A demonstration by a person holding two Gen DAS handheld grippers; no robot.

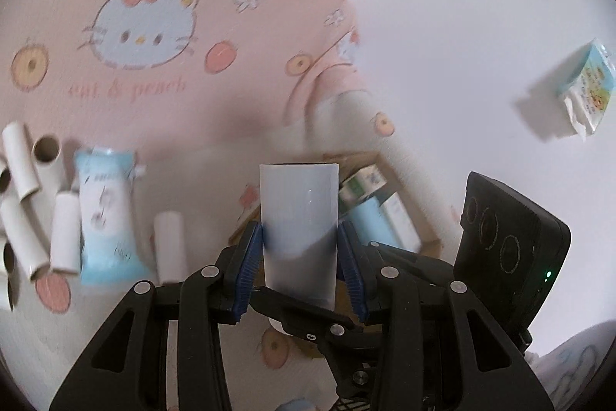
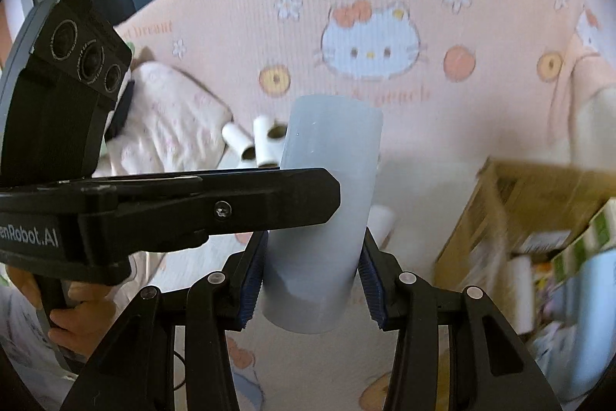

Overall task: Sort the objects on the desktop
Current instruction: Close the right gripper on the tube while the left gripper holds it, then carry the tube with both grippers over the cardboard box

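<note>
Gripping one pale tube [image 1: 298,218] between them, both grippers appear to share a single object: the left gripper [image 1: 300,249] has its blue pads against the tube's sides, and in the right wrist view the right gripper [image 2: 312,276] brackets the same tube [image 2: 327,203], with the left tool crossing from 9 o'clock. Whether the right pads truly press or only flank it, the blur leaves unclear. This looks like a hand-over or a carry mid-sort. A cardboard box [image 1: 389,172] already holding packets sits at 1 o'clock behind the tube; loose white rolls [image 1: 23,203] and a blue pack [image 1: 106,214] lie at 9 o'clock on the pink cloth [image 1: 192,64]. Next, one gripper likely must let go so the other can lower the tube upright into the box.
</note>
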